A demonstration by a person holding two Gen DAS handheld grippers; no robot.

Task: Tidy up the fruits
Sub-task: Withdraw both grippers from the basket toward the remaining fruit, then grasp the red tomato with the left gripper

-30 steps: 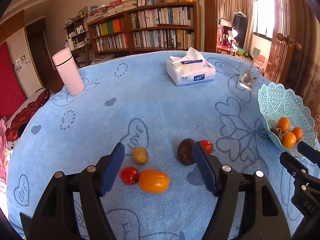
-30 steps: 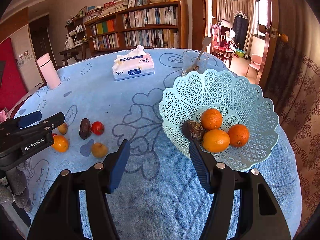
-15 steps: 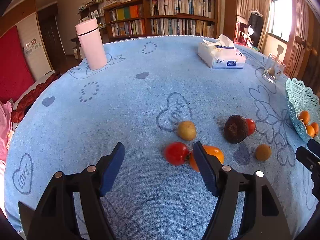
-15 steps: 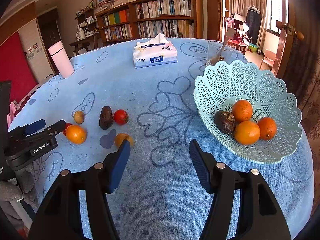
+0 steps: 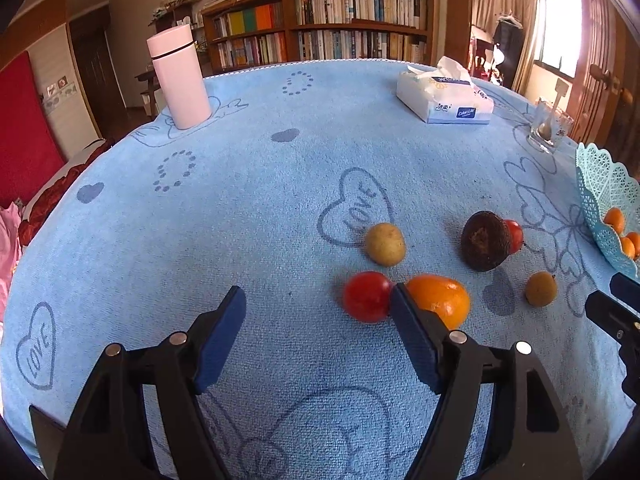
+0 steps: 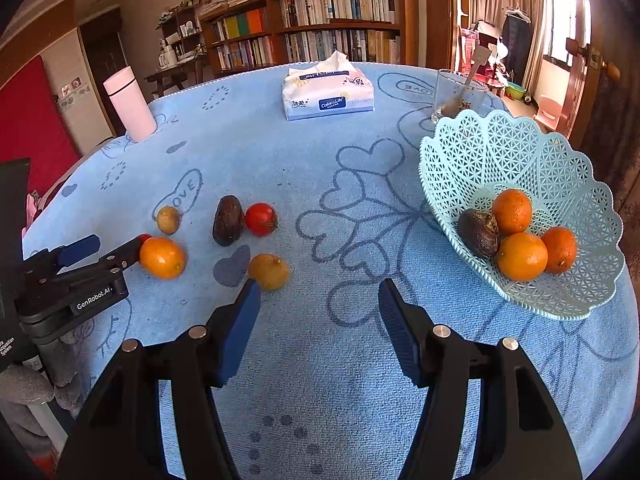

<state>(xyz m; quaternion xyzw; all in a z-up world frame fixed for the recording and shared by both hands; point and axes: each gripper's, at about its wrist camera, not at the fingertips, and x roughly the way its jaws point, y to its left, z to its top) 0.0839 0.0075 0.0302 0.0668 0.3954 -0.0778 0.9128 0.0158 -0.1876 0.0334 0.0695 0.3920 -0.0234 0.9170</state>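
Note:
Loose fruit lies on the blue cloth: an orange [image 5: 440, 300] [image 6: 162, 258], a red tomato [image 5: 367, 297] touching it, a small yellow fruit [image 5: 385, 244] [image 6: 167, 219], a dark avocado [image 5: 485, 241] [image 6: 228, 220], a second tomato [image 6: 261, 219] and a brownish round fruit [image 5: 541, 289] [image 6: 269, 271]. The mint lattice basket [image 6: 532, 148] [image 5: 604, 188] holds three oranges and an avocado [image 6: 478, 233]. My left gripper [image 5: 318, 312] is open and empty, its right finger against the orange. My right gripper [image 6: 318, 300] is open and empty, just right of the brownish fruit.
A pink flask [image 5: 179, 80] [image 6: 130, 108] stands at the far left. A tissue pack [image 5: 444, 98] [image 6: 326, 92] and a glass with a spoon [image 5: 548, 130] [image 6: 458, 94] stand at the back. The table edge curves close on the left.
The left gripper has swung left, so the orange and tomato now lie by its right finger. The right gripper has moved left from the basket toward the loose fruit.

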